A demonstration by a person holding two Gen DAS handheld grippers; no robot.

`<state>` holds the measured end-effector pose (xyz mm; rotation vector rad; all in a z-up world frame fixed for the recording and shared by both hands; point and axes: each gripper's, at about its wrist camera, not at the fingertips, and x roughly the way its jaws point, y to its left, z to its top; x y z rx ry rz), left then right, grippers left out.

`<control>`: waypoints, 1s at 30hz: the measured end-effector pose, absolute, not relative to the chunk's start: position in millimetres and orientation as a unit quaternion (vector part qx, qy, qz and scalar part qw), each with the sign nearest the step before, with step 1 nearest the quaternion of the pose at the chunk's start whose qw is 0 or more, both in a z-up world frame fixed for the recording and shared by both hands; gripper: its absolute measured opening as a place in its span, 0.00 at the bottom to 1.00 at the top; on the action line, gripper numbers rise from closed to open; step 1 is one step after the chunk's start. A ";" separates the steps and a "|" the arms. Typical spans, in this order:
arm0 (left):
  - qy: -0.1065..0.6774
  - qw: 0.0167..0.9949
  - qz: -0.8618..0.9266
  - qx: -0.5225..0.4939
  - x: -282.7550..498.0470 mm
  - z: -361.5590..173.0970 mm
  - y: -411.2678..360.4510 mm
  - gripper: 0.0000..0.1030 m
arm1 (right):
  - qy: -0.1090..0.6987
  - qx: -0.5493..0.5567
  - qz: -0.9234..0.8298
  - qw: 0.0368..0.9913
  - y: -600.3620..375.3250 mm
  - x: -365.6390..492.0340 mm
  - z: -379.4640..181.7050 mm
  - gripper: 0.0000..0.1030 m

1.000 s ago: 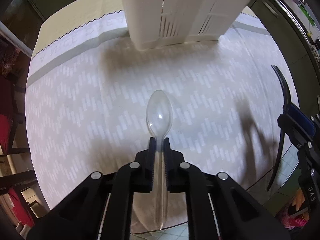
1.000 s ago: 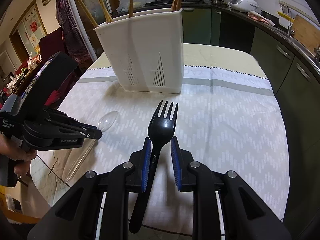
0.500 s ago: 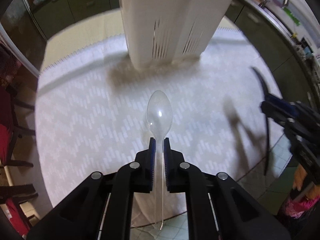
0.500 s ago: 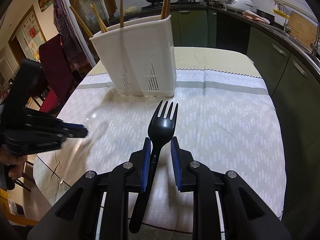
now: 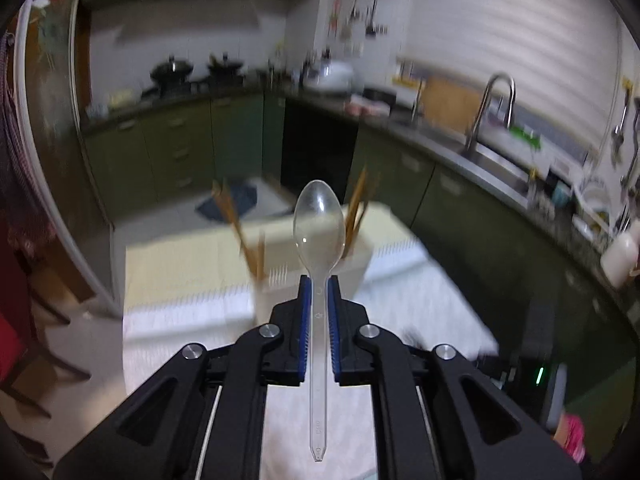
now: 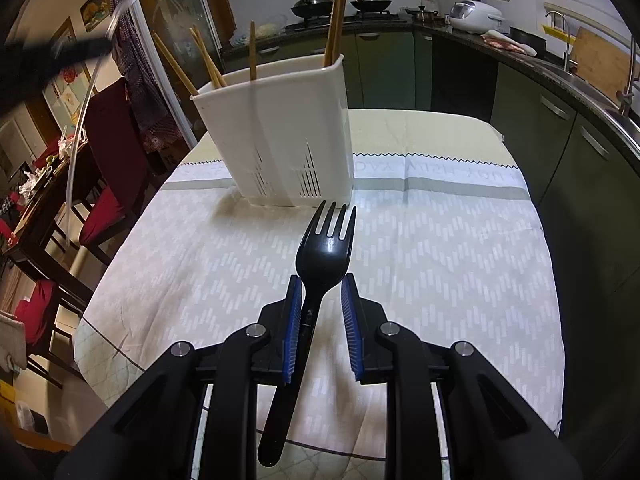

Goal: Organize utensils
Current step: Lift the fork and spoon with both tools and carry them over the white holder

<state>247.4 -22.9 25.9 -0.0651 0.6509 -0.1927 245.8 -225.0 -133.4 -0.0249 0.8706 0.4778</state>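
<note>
The clear spoon [image 5: 319,224], clamped thinly in the left gripper [image 5: 319,300] above the holder [image 6: 276,136], could twist out; the fork [image 6: 320,256] hangs askew in the right gripper [image 6: 320,300], firmness unclear.

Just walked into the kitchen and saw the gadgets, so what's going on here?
A person is sorting utensils with two handheld grippers. The left gripper is shut on a clear plastic spoon, held in the air near the white utensil holder, which has chopsticks in it. The right gripper holds a black fork above the tablecloth.
</note>
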 end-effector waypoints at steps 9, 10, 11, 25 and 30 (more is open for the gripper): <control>0.214 0.974 -0.061 -0.050 301.8 64.4 -25.9 0.08 | 0.410 -0.013 0.234 0.882 -228.0 243.1 -125.4 0.20; 0.202 0.977 -0.057 -0.045 307.8 66.1 -27.5 0.08 | 0.409 -0.013 0.234 0.882 -228.4 243.1 -124.7 0.20; 0.191 0.980 -0.050 -0.036 312.3 65.0 -30.8 0.08 | 0.408 -0.012 0.235 0.882 -229.0 243.0 -123.8 0.20; 0.183 0.983 -0.012 -0.029 362.6 1.8 -30.4 0.08 | 0.400 -0.008 0.234 0.886 -239.7 243.1 -111.6 0.20; 0.221 0.975 -0.011 -0.014 360.0 -24.0 -37.6 0.08 | 0.396 -0.008 0.239 0.887 -235.4 242.6 -107.9 0.20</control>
